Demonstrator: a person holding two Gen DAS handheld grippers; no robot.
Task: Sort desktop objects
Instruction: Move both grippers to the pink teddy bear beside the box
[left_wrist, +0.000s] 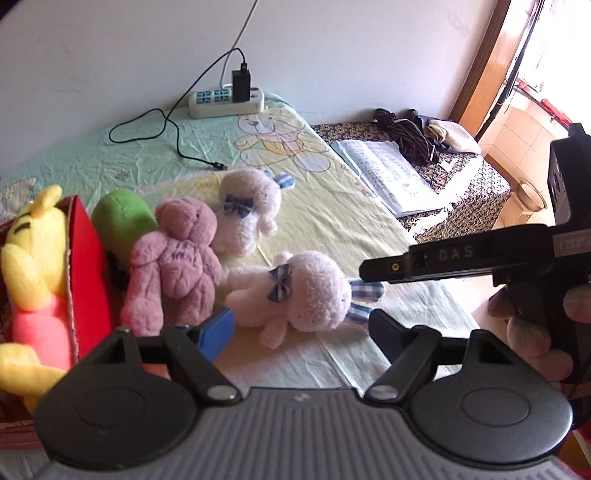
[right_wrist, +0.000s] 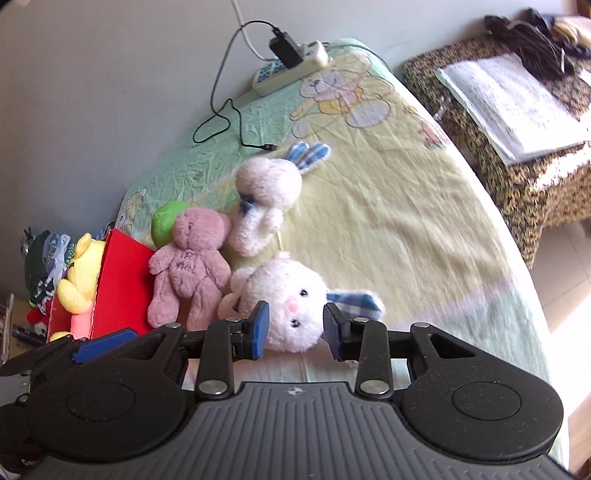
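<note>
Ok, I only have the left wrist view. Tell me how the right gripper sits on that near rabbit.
Observer: The right gripper is open and straddles the head of the near rabbit.
Operator: Give me the way its face points.
Observer: It faces the right wrist camera: two dark eyes and a pink nose show.
Operator: Now report what lies beyond the red box.
Observer: Past the red box there is a heap of dark and striped things, possibly fabric. I cannot tell what they are.
</note>
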